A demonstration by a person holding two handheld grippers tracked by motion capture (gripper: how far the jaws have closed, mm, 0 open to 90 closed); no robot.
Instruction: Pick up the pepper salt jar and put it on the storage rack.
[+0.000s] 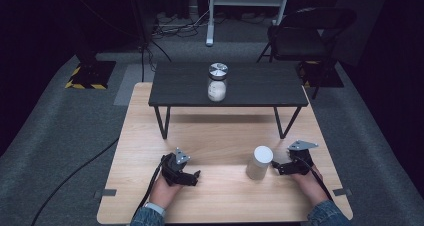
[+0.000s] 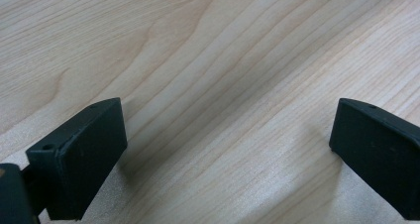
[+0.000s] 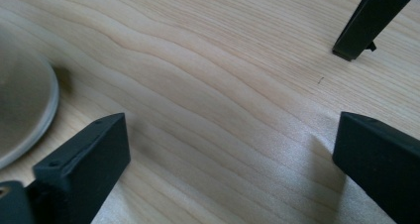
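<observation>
A white cylinder [image 1: 259, 162] stands upright on the light wooden table [image 1: 220, 136], near its front right. My right gripper [image 1: 281, 167] rests just right of it, open, jaws apart over bare wood [image 3: 233, 144]; the cylinder's rounded base [image 3: 22, 115] shows at the left edge of the right gripper view. My left gripper [image 1: 194, 177] lies on the table at front left, open, with only wood grain between its jaws [image 2: 228, 140]. A glass jar [image 1: 217, 82] with a metal lid and white contents stands on a low black bench [image 1: 260, 88] at the table's far side.
The black bench stands on thin legs [image 1: 284, 123], one foot [image 3: 366, 23] seen in the right gripper view. A black chair [image 1: 305, 33] and a white stand [image 1: 212, 16] are on the grey floor behind. Cables [image 1: 70, 178] trail off to the left.
</observation>
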